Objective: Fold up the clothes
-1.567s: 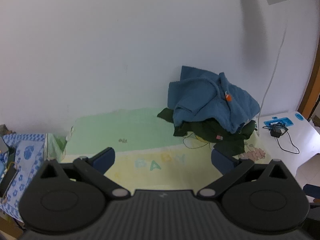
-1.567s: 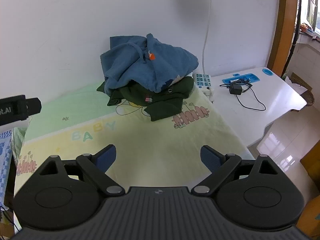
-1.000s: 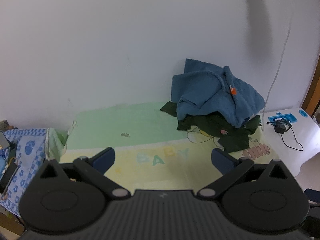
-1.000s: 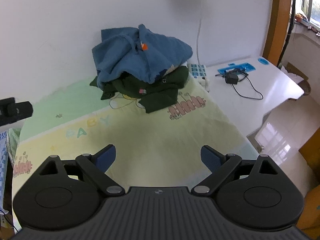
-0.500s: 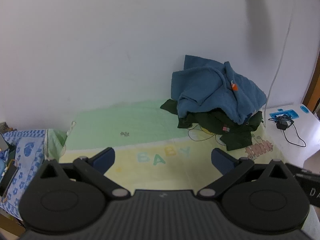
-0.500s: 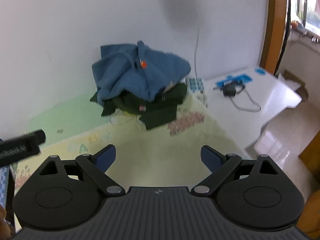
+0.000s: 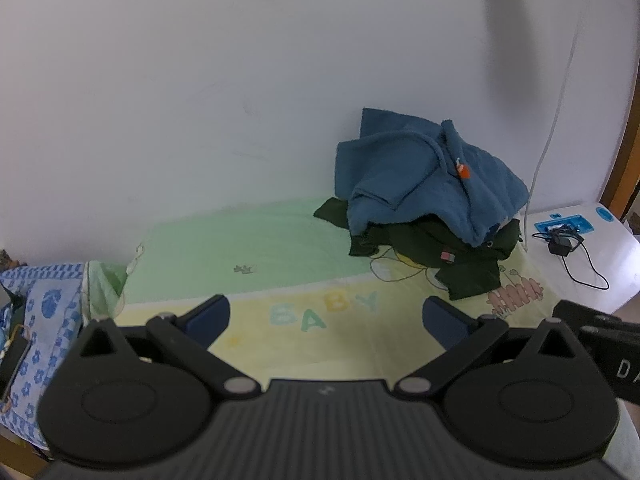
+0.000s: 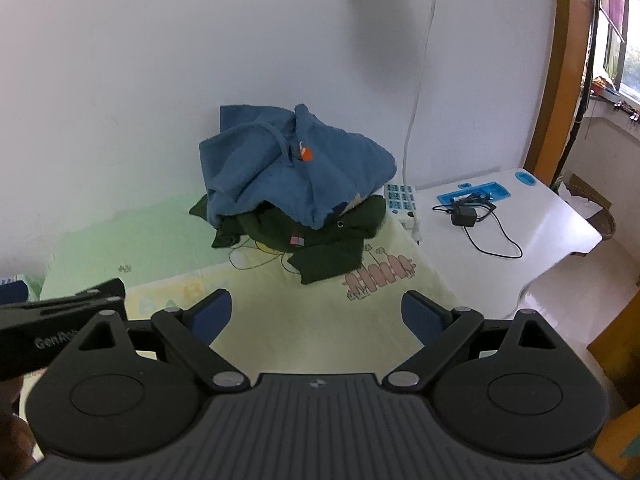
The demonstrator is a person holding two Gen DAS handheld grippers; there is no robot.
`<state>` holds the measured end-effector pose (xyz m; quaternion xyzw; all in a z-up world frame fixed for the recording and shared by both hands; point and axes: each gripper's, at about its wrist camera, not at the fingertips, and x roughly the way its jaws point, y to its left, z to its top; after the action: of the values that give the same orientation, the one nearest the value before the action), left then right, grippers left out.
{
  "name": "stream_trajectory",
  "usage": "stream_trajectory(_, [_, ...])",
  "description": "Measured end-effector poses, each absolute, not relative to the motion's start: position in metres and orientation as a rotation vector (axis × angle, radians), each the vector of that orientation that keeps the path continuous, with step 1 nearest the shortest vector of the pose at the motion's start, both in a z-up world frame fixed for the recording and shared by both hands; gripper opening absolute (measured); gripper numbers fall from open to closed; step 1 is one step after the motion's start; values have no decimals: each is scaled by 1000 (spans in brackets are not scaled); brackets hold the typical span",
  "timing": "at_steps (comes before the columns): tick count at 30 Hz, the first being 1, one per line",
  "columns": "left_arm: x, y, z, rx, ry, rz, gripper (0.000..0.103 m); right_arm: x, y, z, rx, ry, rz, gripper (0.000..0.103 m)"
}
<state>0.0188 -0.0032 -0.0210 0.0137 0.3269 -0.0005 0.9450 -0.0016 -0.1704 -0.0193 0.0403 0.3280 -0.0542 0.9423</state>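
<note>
At the bed's far edge against the wall, a blue fleece garment (image 8: 296,172) lay heaped on a dark green one (image 8: 320,236), unfolded. Left claw (image 7: 326,316) and right claw (image 8: 316,312) both stood wide, empty, well short of the pile. Since a second ago both had drawn level, side by side; folding not begun.

Two garments piled — one blue hoodie (image 8: 296,172), one dark green top (image 8: 320,236) — possibly more underneath; one charger (image 8: 464,216).
</note>
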Motion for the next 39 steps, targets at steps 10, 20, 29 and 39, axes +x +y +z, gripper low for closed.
stream_trajectory(10, [20, -5, -20, 27, 666, 1, 102, -2, -167, -20, 74, 664, -112, 94])
stream_trajectory(20, [21, -5, -19, 29, 664, 6, 102, -2, -169, -18, 72, 664, -113, 94])
stream_trajectory(29, [20, -5, -20, 31, 660, 10, 102, -4, -171, -19, 78, 667, -110, 94])
stream_trajectory(39, [20, -5, -24, 34, 666, 13, 102, -2, -173, -24, 99, 690, -99, 94])
